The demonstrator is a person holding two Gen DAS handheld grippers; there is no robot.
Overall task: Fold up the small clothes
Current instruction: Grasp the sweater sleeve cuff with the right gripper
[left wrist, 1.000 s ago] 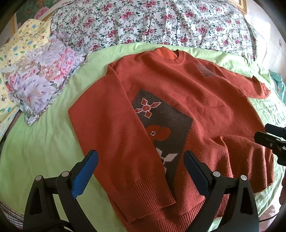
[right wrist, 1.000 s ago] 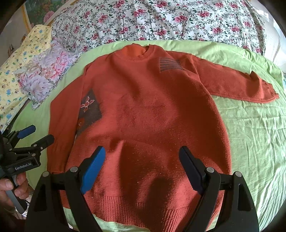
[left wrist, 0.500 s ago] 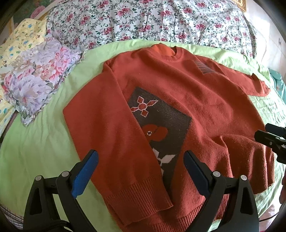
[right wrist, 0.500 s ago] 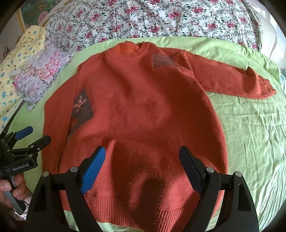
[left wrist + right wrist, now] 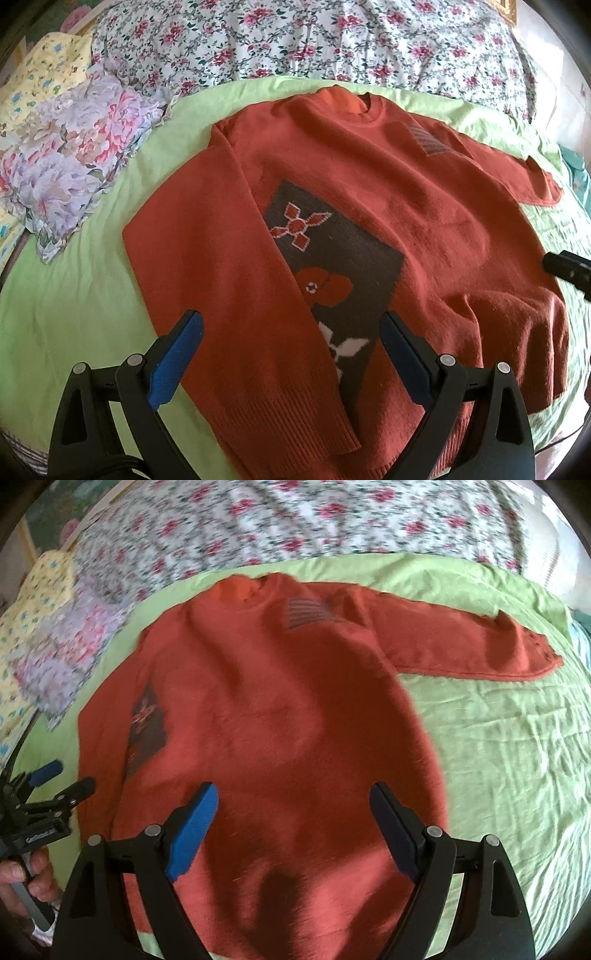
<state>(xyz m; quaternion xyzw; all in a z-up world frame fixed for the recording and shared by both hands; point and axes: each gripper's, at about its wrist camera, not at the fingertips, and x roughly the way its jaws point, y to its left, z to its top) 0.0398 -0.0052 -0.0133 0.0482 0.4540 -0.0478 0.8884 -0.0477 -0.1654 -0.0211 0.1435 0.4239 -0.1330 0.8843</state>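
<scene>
Sweater [image 5: 369, 229] lies flat on the green sheet [image 5: 74, 306], neck toward the floral quilt [image 5: 295, 40]. One sleeve [image 5: 236, 295] is folded over the body, the other sleeve [image 5: 461, 646] stretched out sideways. Your left gripper [image 5: 291, 350] and right gripper [image 5: 293, 819] both hover above the hem, jaws apart, holding nothing. Pillow [image 5: 70, 162] sits beside the folded sleeve.

Right gripper [image 5: 291, 805] hovers, jaws wide apart, over the orange sweater [image 5: 280, 709]; one sleeve [image 5: 461, 646] reaches toward two o'clock.
</scene>
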